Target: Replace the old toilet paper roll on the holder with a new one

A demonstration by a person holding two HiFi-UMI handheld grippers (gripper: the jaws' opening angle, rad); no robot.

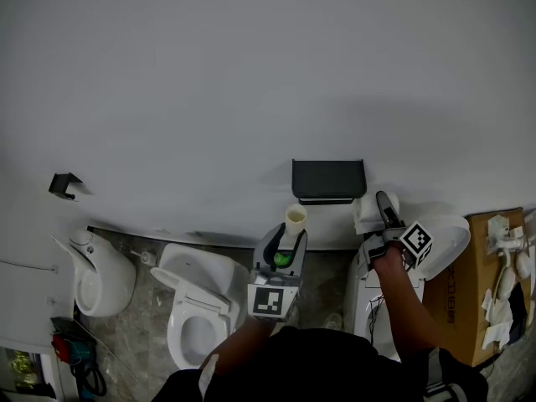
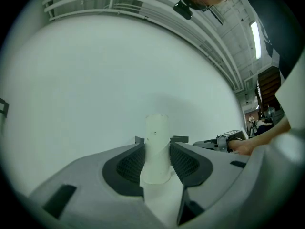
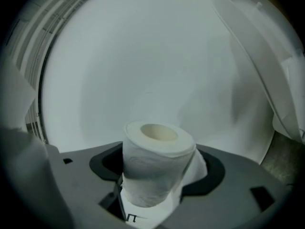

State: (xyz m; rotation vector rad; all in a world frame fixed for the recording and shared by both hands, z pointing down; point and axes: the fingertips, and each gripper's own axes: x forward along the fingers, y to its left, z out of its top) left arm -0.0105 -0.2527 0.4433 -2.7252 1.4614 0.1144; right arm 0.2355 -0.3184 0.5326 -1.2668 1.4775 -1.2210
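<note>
The black paper holder [image 1: 327,181] hangs on the white wall with no roll visible on it. My left gripper [image 1: 291,235] is below it, shut on an empty cardboard tube [image 1: 296,219] that stands upright between the pads. In the left gripper view the tube [image 2: 156,128] sticks up past the fingertips of that gripper [image 2: 158,143]. To the holder's lower right my right gripper [image 1: 378,212] is shut on a full white toilet paper roll [image 1: 365,213]. The right gripper view shows the roll [image 3: 157,149] upright between that gripper's [image 3: 155,178] jaws, a loose sheet hanging at its side.
A white toilet [image 1: 198,308] with its seat open stands on the tiled floor to the lower left, another white fixture [image 1: 99,276] further left. A white cistern or basin [image 1: 444,243] and a cardboard box [image 1: 479,285] with scraps of paper lie to the right.
</note>
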